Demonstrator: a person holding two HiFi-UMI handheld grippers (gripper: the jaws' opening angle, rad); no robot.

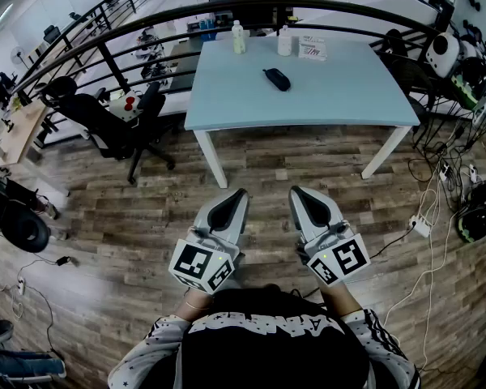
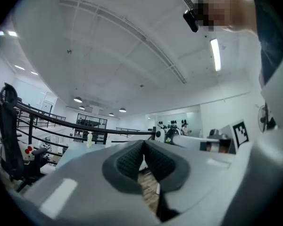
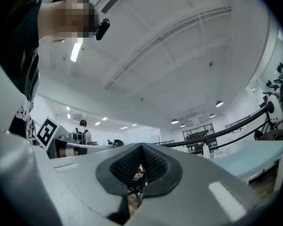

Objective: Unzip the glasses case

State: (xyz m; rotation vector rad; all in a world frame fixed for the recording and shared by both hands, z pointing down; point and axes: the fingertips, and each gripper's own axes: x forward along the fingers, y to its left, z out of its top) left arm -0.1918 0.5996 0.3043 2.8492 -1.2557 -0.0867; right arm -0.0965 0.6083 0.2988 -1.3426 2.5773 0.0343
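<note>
Head view: 1 glasses case (image 1: pixel 276 79), 2 btls (image 1: pixel 238 37) (image 1: pixel 284 41).

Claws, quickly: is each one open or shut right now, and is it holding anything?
Left claw: shut, holding nothing.
Right claw: shut, holding nothing.

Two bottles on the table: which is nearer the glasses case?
The white bottle, on the right in the head view, with the glasses case just in front. The yellowish bottle stands farther left.
</note>
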